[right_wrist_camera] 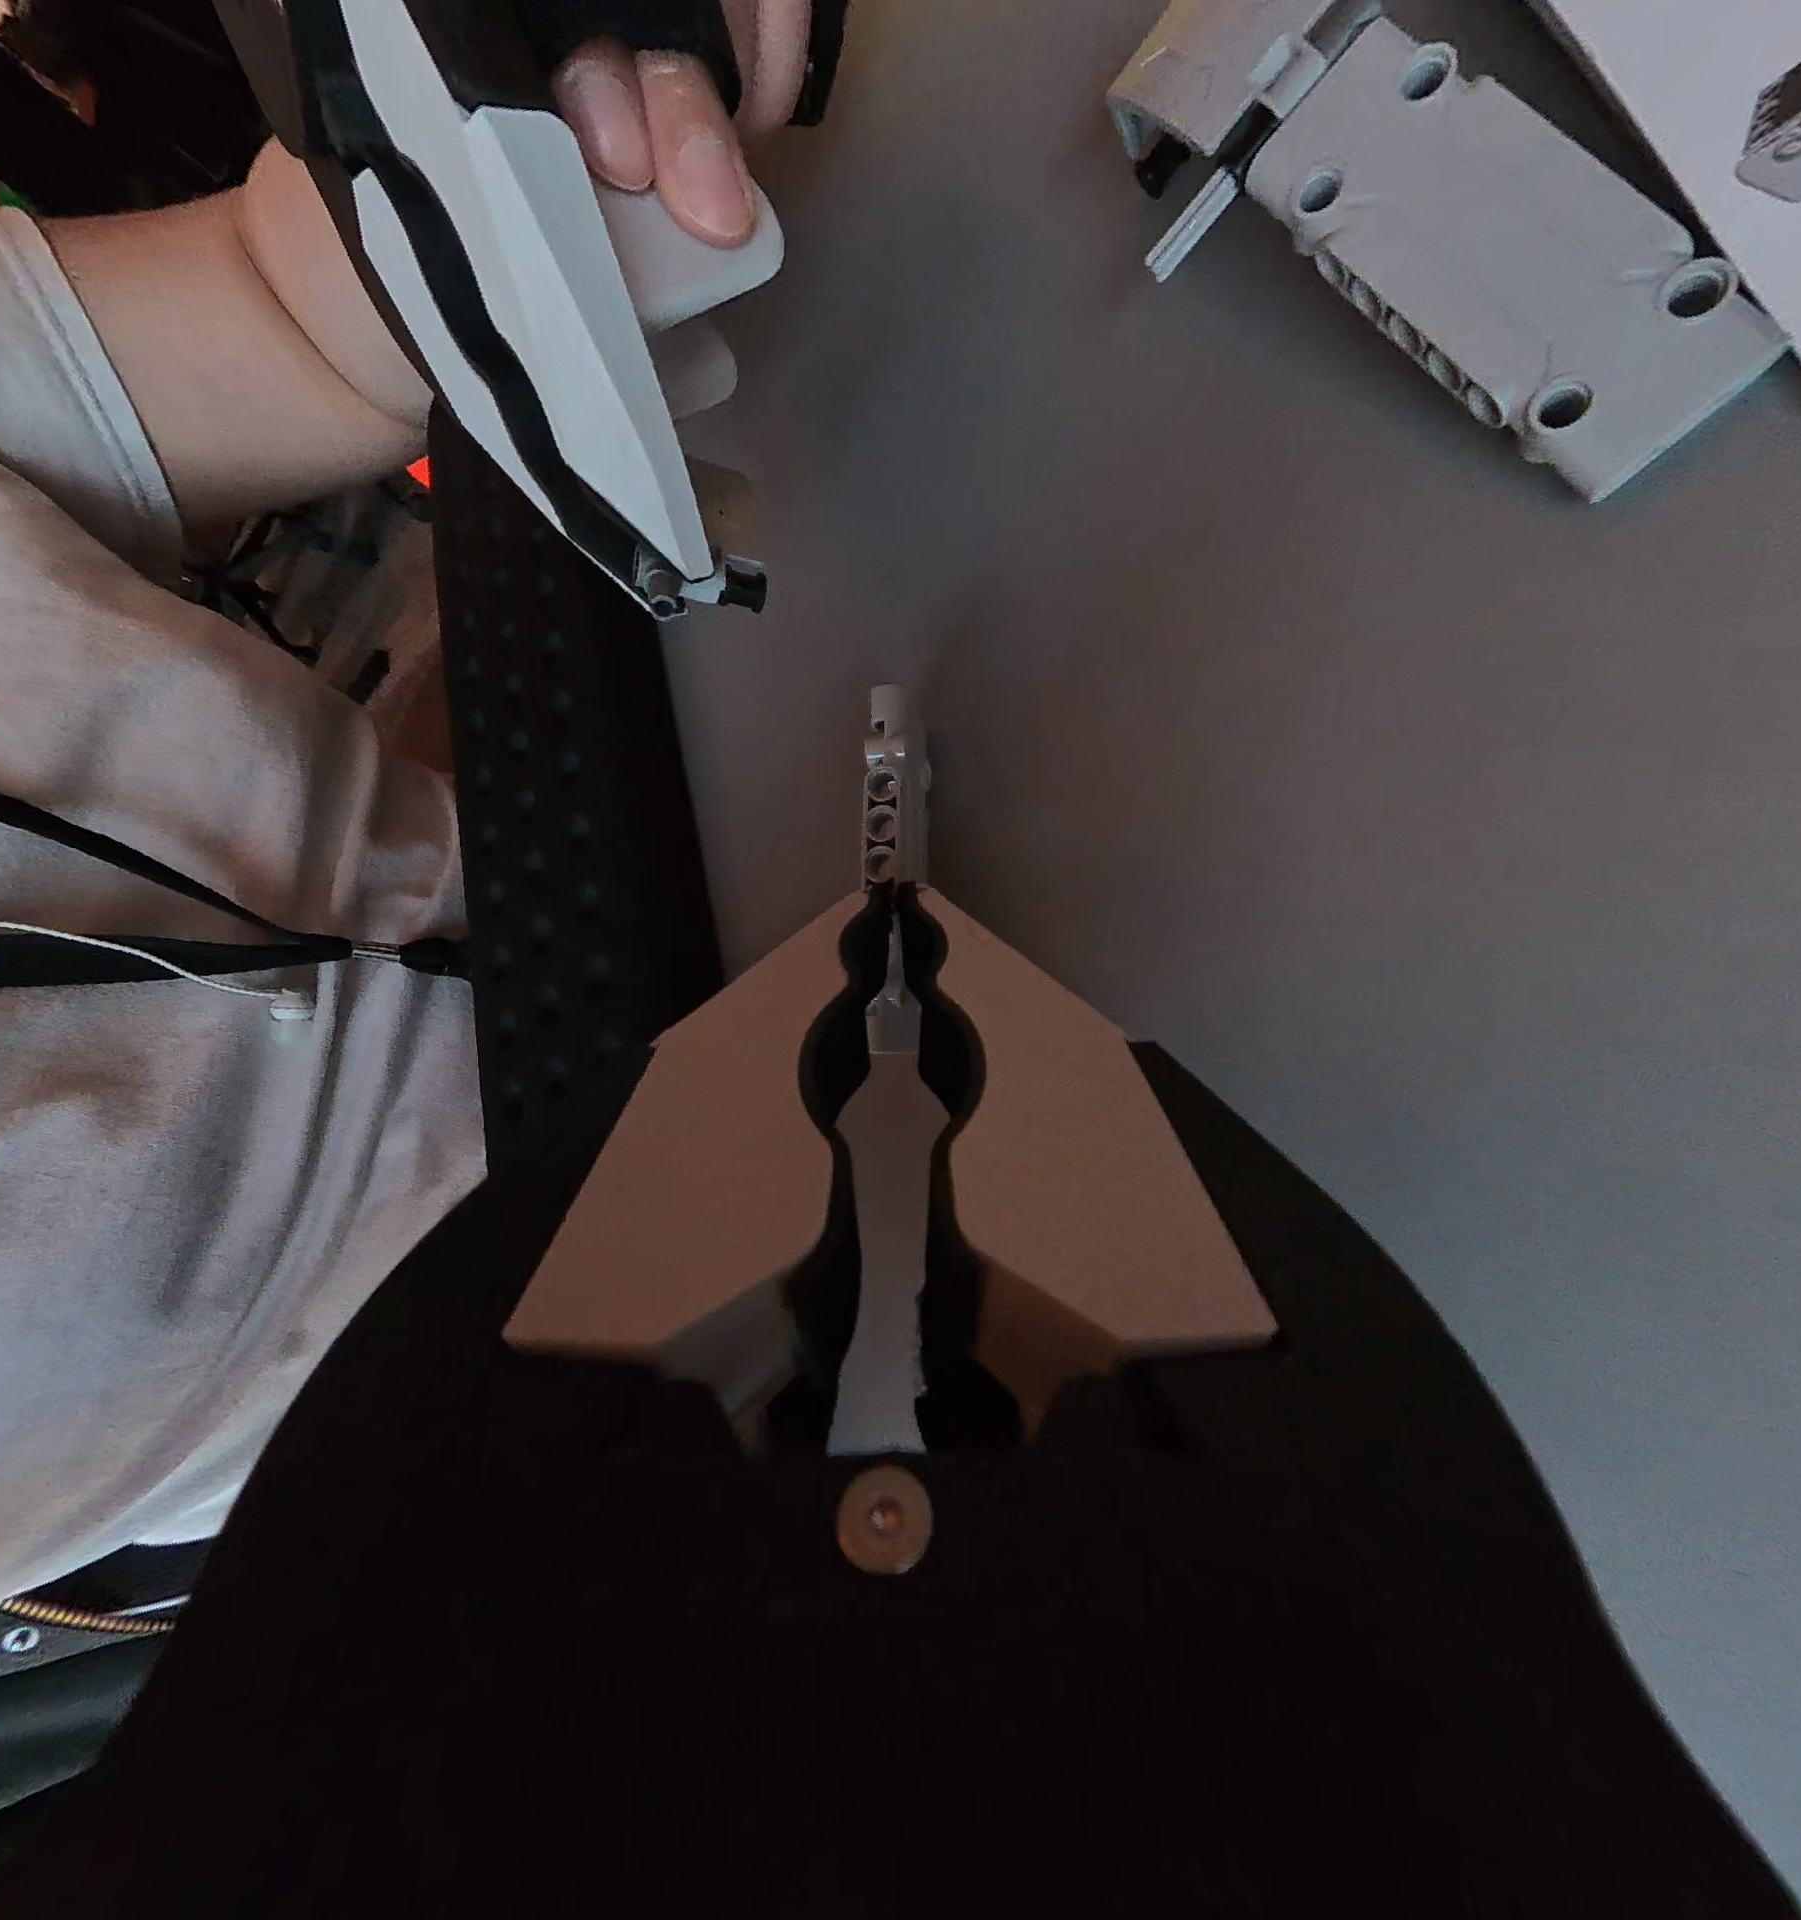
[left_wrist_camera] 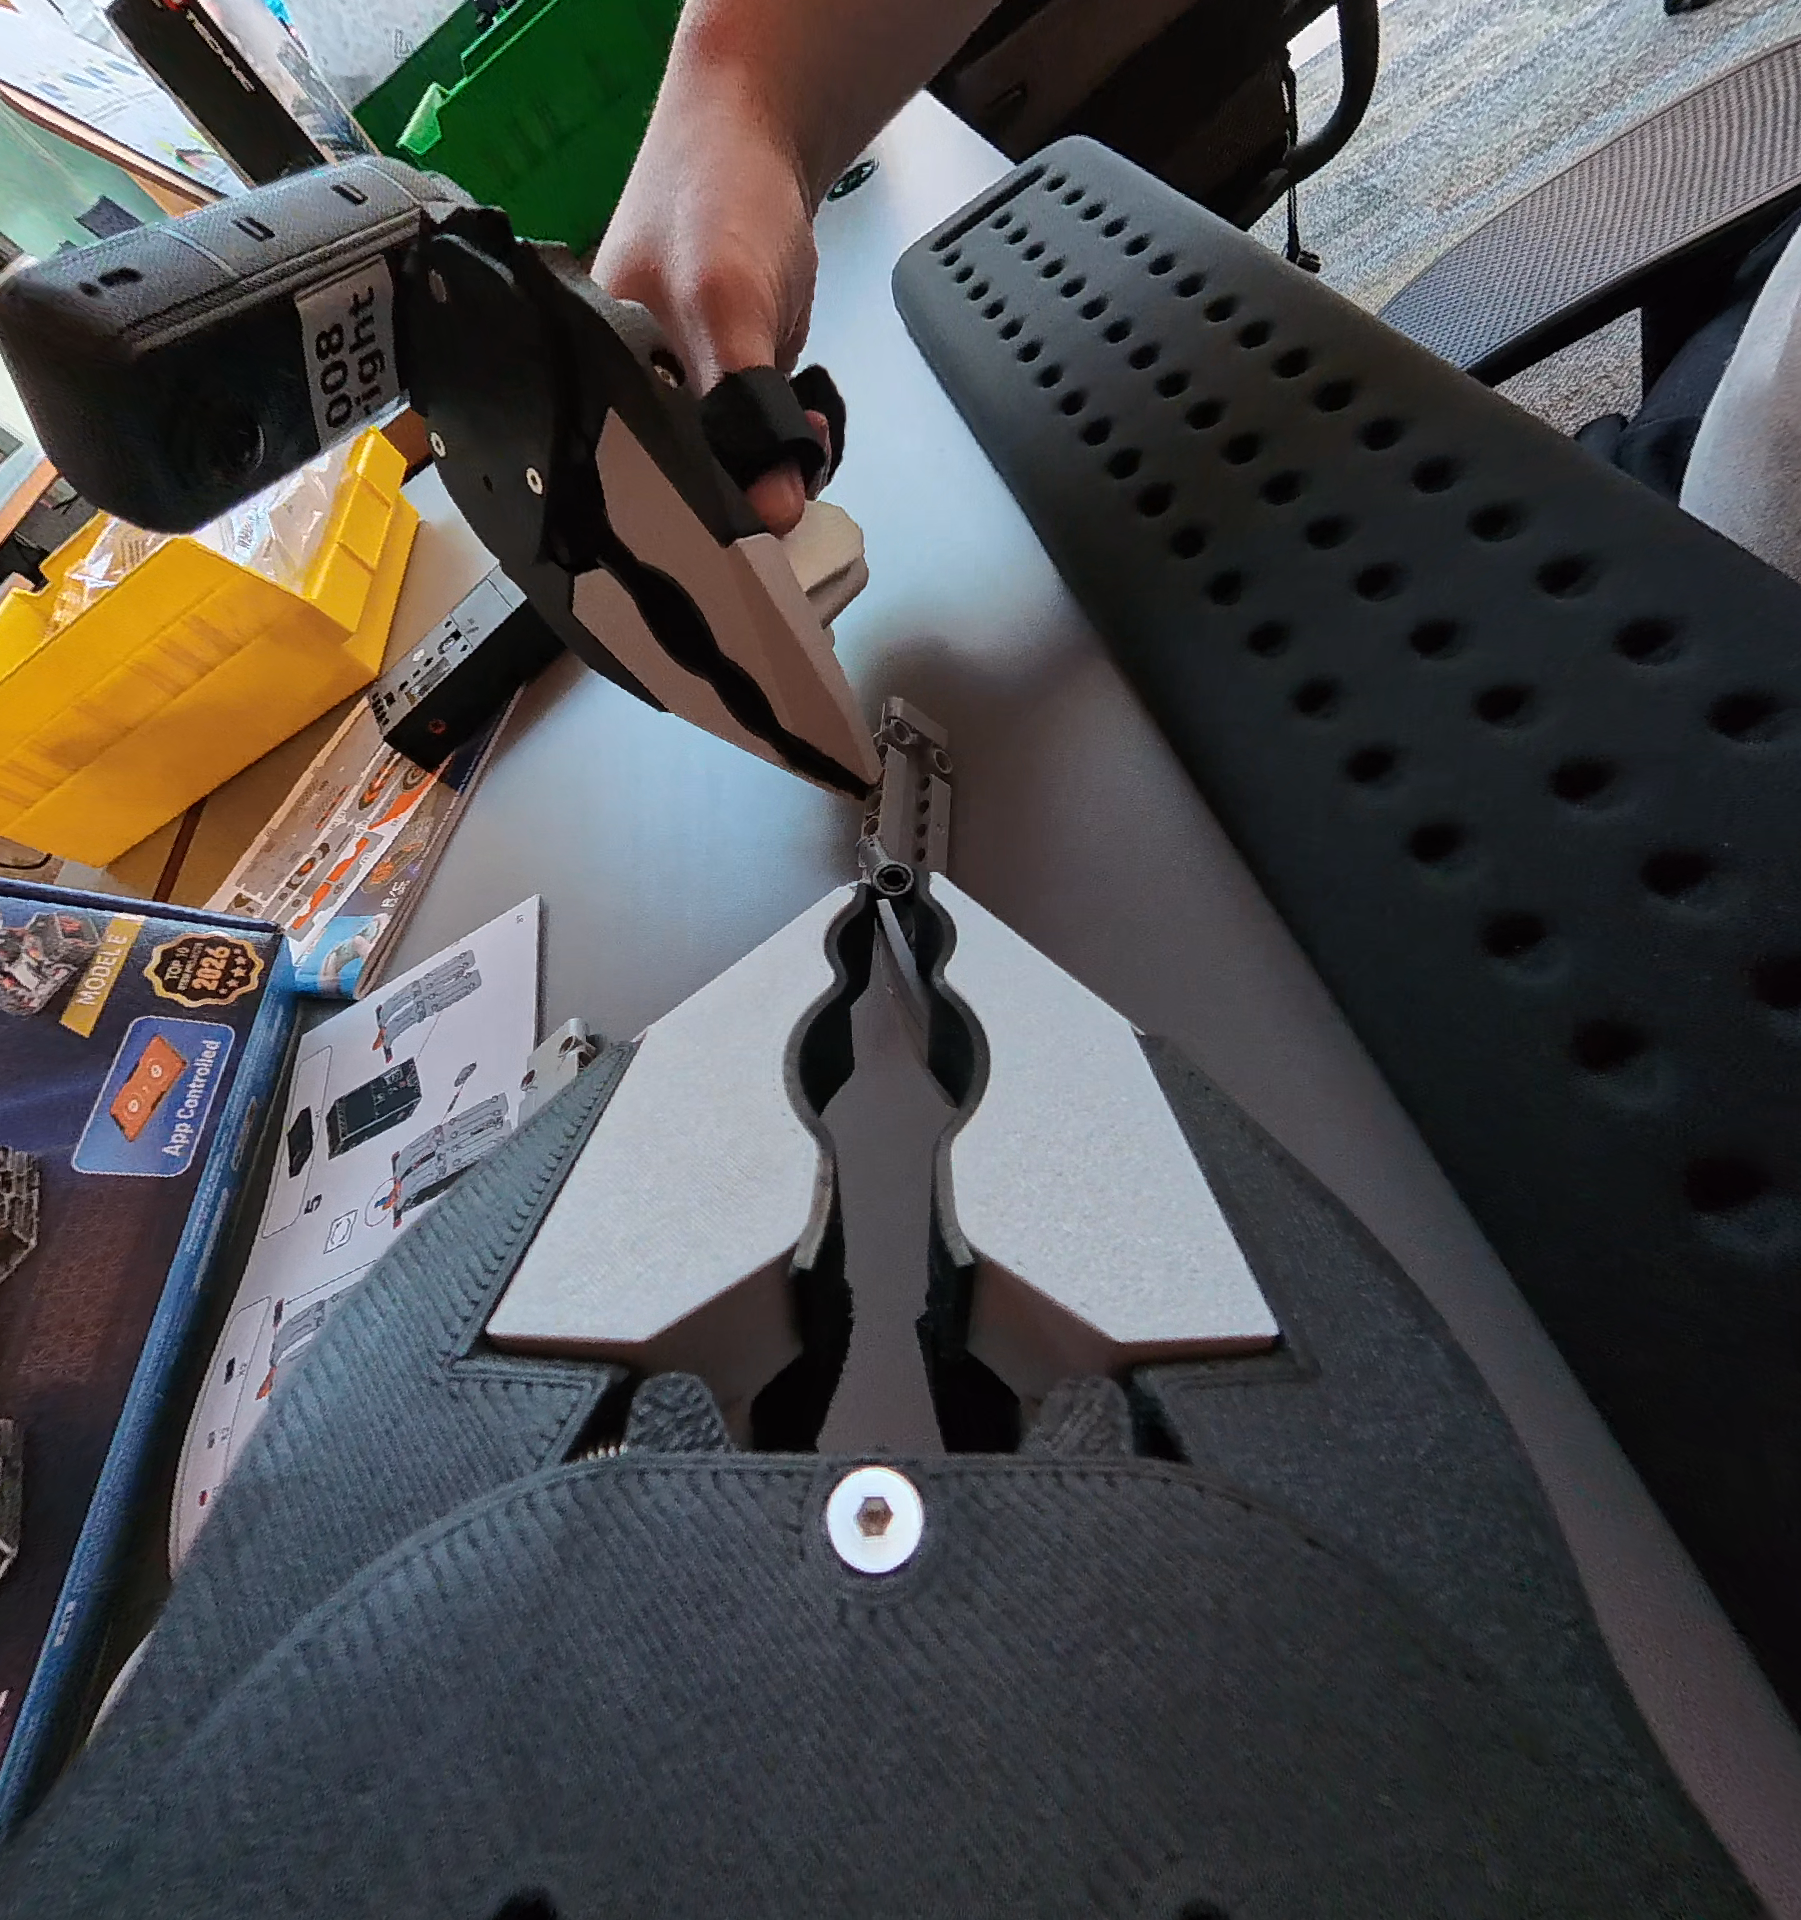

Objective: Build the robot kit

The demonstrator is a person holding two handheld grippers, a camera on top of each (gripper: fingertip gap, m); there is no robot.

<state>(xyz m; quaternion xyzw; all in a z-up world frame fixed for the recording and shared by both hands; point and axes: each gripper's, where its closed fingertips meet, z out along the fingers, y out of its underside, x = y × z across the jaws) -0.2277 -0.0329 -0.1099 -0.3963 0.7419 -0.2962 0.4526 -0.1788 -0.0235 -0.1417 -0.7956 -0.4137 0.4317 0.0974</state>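
My left gripper [left_wrist_camera: 891,885] is shut on a small black pin with a grey connector [left_wrist_camera: 891,879]. The right wrist view shows that gripper [right_wrist_camera: 704,590] at upper left with the pin [right_wrist_camera: 742,587] sticking out of its tips. My right gripper [right_wrist_camera: 891,891] is shut on a thin grey beam with holes [right_wrist_camera: 888,805], which runs back between its fingers. In the left wrist view the right gripper [left_wrist_camera: 868,784] comes in from upper left and grips that beam [left_wrist_camera: 917,779] just above the grey table [left_wrist_camera: 667,810]. The pin sits close to the beam's near end.
A large grey block with holes [right_wrist_camera: 1447,260] lies on the table by an instruction sheet [left_wrist_camera: 408,1091]. A blue box [left_wrist_camera: 75,1195], a yellow bin [left_wrist_camera: 179,644], a black module [left_wrist_camera: 460,675] and a green bin [left_wrist_camera: 543,104] stand at the left. A black perforated chair part [left_wrist_camera: 1395,623] runs along the table edge. About 7 centimetres separates my left fingertips from my right. To the black module [left_wrist_camera: 460,675]: right tips about 25 centimetres, left tips about 30 centimetres.
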